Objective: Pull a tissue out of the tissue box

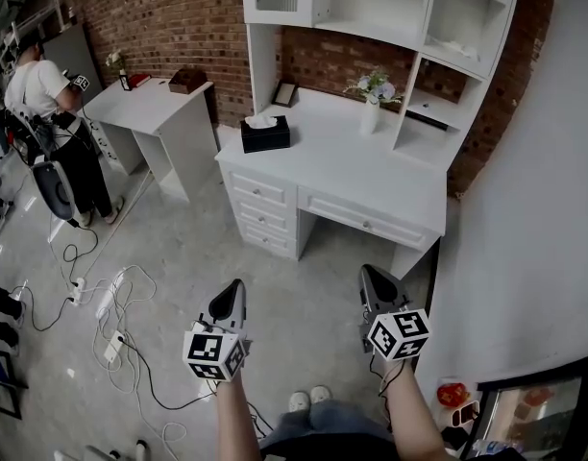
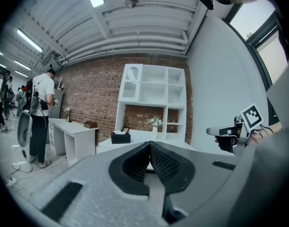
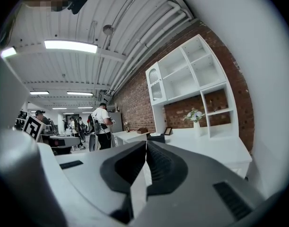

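Note:
A black tissue box [image 1: 265,133] with a white tissue sticking out of its top stands on the left end of the white desk [image 1: 371,176]. The box shows small and far in the left gripper view [image 2: 120,137] and in the right gripper view [image 3: 156,137]. My left gripper [image 1: 231,294] and my right gripper [image 1: 373,277] hang over the floor well short of the desk, both pointing toward it. Each one has its jaws pressed together with nothing between them. The right gripper [image 2: 215,131] also appears at the right of the left gripper view.
A vase of flowers [image 1: 373,94] and a small picture frame [image 1: 285,93] stand on the desk under a white shelf unit [image 1: 371,8]. A second white table [image 1: 155,113] stands to the left, with a person [image 1: 54,123] beside it. Cables [image 1: 111,325] lie on the floor at left.

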The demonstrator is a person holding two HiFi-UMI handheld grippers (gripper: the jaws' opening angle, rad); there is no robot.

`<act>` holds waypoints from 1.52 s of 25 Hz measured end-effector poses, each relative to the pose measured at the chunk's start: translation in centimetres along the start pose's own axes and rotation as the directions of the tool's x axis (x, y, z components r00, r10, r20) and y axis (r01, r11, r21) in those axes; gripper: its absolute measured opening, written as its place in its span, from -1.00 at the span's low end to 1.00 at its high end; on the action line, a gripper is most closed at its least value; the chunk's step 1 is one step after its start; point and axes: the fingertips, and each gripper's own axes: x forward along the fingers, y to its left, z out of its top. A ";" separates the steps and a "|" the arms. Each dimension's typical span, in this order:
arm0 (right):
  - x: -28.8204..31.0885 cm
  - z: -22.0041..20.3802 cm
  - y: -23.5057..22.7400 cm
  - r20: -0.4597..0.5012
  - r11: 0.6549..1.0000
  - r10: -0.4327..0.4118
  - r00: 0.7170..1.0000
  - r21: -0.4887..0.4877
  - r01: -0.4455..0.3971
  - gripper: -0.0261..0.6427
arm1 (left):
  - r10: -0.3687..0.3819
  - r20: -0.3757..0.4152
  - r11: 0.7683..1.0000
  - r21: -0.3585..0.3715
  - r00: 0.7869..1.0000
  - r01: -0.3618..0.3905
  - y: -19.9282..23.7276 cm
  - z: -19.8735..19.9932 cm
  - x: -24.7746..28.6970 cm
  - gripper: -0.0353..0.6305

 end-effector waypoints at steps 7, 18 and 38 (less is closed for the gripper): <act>-0.2 0.1 1.6 0.030 1.000 0.023 0.999 -0.002 -0.023 -0.67 | -0.004 0.008 1.000 0.006 1.000 0.004 1.2 -0.1 -1.3 -0.87; -0.3 3.4 3.3 0.093 0.998 0.058 0.994 -0.026 -0.056 -0.56 | -0.012 0.095 0.998 0.057 0.995 0.007 1.9 4.3 -2.7 -0.87; 7.0 5.6 1.1 0.138 0.995 0.094 0.986 -0.031 -0.091 -0.56 | 0.019 0.121 0.996 0.086 0.992 -0.030 5.9 6.8 2.6 -0.87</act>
